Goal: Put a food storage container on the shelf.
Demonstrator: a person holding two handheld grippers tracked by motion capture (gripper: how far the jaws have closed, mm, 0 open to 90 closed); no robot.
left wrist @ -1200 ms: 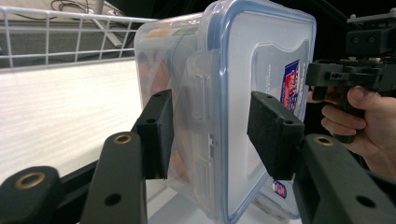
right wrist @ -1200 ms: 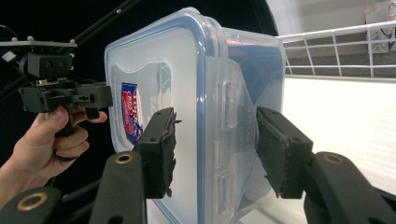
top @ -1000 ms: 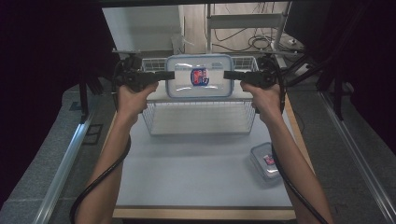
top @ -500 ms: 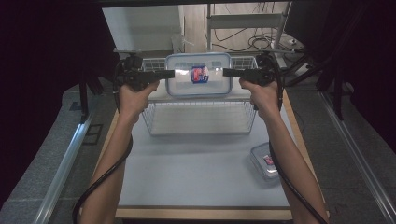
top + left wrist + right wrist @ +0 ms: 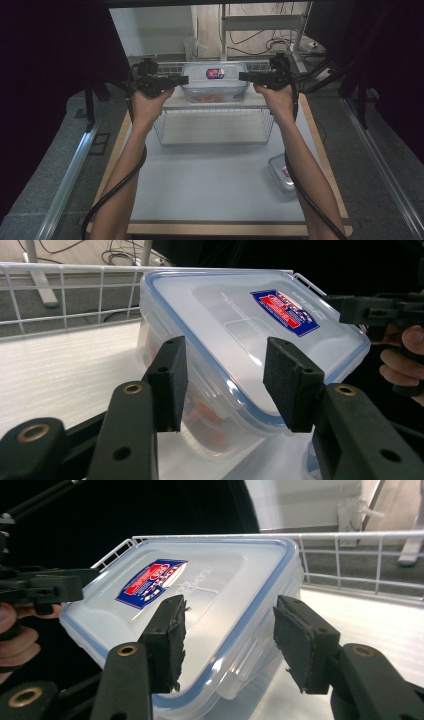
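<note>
Left gripper (image 5: 181, 79) and right gripper (image 5: 245, 76), jaws spread wide, flanking lidded container (image 5: 215, 82) atop wire shelf (image 5: 215, 120); risk of nudging it off the edge.

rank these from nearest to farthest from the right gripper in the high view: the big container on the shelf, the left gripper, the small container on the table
1. big container, just left of the right gripper, on top of the wire shelf.
2. left gripper, across the container on its far side.
3. small container, down at the table's near right, beside the right forearm.
</note>
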